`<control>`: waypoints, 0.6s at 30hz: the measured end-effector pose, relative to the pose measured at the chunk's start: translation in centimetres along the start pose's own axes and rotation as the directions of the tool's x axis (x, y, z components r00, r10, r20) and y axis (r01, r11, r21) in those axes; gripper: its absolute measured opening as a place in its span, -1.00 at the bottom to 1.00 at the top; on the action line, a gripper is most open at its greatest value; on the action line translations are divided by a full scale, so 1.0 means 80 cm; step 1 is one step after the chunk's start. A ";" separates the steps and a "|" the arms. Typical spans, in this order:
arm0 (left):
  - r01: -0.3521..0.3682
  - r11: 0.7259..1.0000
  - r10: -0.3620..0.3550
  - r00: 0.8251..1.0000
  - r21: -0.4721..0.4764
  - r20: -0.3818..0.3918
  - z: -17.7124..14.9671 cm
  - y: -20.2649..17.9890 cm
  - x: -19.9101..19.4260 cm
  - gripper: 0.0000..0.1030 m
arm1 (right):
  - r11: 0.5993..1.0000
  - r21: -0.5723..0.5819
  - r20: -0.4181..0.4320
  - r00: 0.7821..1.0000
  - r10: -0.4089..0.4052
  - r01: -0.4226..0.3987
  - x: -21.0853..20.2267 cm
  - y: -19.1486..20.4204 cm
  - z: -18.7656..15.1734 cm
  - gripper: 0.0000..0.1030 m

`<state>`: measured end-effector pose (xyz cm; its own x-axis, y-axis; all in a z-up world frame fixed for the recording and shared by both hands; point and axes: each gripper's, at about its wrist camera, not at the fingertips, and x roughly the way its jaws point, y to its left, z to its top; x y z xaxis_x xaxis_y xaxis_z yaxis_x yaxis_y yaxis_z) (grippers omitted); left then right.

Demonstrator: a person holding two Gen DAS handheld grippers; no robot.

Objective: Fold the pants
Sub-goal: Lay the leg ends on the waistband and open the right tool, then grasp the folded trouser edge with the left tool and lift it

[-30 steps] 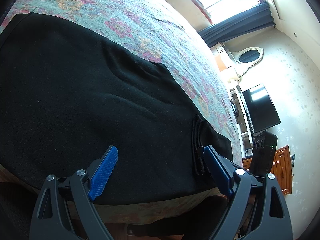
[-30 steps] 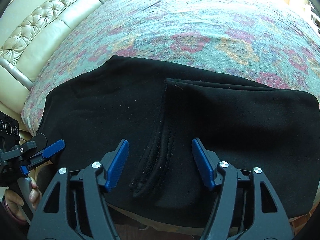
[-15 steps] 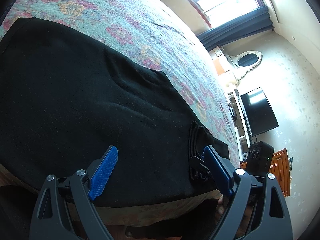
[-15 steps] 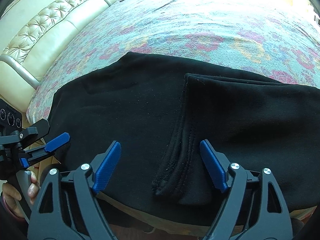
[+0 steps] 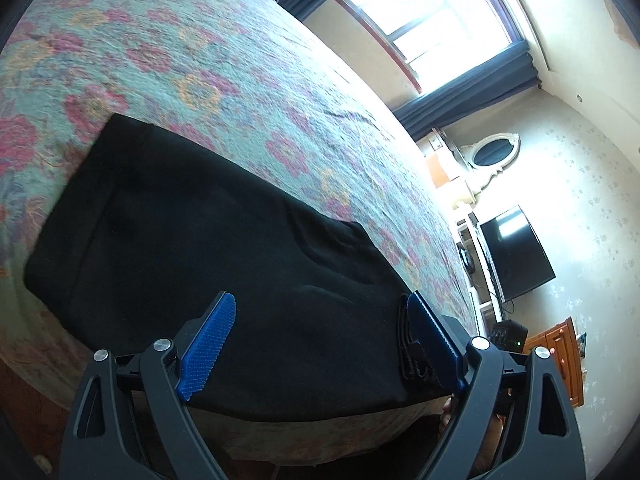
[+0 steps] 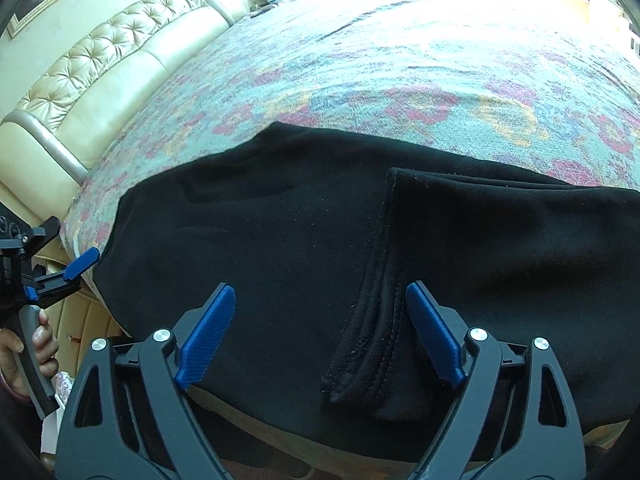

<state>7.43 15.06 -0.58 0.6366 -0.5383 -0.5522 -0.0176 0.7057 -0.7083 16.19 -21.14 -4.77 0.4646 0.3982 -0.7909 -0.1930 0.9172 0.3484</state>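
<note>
Just one pair of black pants, two open grippers.

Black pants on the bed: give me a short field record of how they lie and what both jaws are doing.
garment: black pants, folded over once, hem end lying on top
surface: floral bedspread, pants near its front edge
left gripper: jaws open, nothing held, above the pants
right gripper: jaws just opened wider, hem between them, not pinched
left hand: on the gripper handle, off the bed's corner
</note>
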 end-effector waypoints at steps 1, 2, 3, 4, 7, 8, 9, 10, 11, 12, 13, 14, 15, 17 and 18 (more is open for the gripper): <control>-0.011 1.000 0.011 1.000 -0.019 0.019 0.006 0.013 -0.012 0.68 | 1.000 0.001 0.020 1.000 0.016 -0.016 -0.007 0.001 0.001 0.70; -0.017 0.999 0.018 0.999 -0.038 0.037 0.013 0.026 -0.023 0.68 | 1.000 -0.005 0.044 0.999 0.024 -0.024 -0.015 0.003 0.002 0.70; -0.021 0.998 0.024 0.998 -0.057 0.053 0.019 0.038 -0.033 0.68 | 0.999 -0.013 0.064 0.998 0.029 -0.029 -0.021 0.005 0.004 0.70; -0.024 0.997 0.029 0.997 -0.075 0.071 0.026 0.052 -0.043 0.68 | 0.999 -0.020 0.076 0.997 0.035 -0.033 -0.026 0.006 0.005 0.70; -0.041 0.992 0.052 0.994 -0.120 0.095 0.045 0.088 -0.060 0.68 | 0.999 -0.014 0.086 0.995 0.051 -0.050 -0.032 0.002 0.005 0.70; -0.047 0.990 0.060 0.993 -0.131 0.098 0.049 0.098 -0.062 0.68 | 0.999 -0.007 0.084 0.995 0.055 -0.054 -0.032 -0.001 0.003 0.70; -0.051 0.989 0.064 0.993 -0.139 0.095 0.053 0.108 -0.063 0.68 | 0.998 0.001 0.081 0.995 0.057 -0.058 -0.031 -0.004 0.000 0.70; -0.054 0.988 0.067 0.994 -0.145 0.086 0.056 0.117 -0.060 0.68 | 0.998 0.010 0.077 0.995 0.057 -0.058 -0.030 -0.007 -0.003 0.70; -0.058 0.987 0.070 0.995 -0.150 0.072 0.059 0.126 -0.057 0.68 | 0.998 0.018 0.071 0.996 0.054 -0.055 -0.028 -0.010 -0.007 0.70; -0.059 0.987 0.068 0.996 -0.152 0.052 0.062 0.133 -0.052 0.68 | 0.998 0.027 0.063 0.997 0.051 -0.053 -0.026 -0.014 -0.011 0.70; -0.063 0.986 0.069 0.997 -0.154 0.032 0.064 0.140 -0.048 0.68 | 0.998 0.038 0.055 0.997 0.048 -0.051 -0.024 -0.018 -0.015 0.70; -0.068 0.986 0.070 0.997 -0.152 0.011 0.067 0.146 -0.042 0.68 | 0.998 0.048 0.047 0.998 0.046 -0.048 -0.021 -0.022 -0.020 0.70; -0.070 0.987 0.069 0.998 -0.143 -0.010 0.070 0.150 -0.036 0.68 | 0.997 0.054 0.041 0.998 0.046 -0.048 -0.020 -0.024 -0.024 0.71; -0.062 0.991 0.056 0.997 -0.121 -0.050 0.073 0.153 -0.023 0.68 | 0.998 0.050 0.045 0.998 0.045 -0.048 -0.020 -0.024 -0.030 0.71; -0.061 0.992 0.054 0.996 -0.115 -0.070 0.075 0.155 -0.016 0.68 | 0.998 0.044 0.048 0.998 0.041 -0.044 -0.021 -0.023 -0.032 0.71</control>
<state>11.00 27.27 -6.03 0.5793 -0.5306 -0.6188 -0.1450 0.6800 -0.7188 13.57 -23.48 -5.35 0.4974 0.4350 -0.7506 -0.1751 0.8977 0.4043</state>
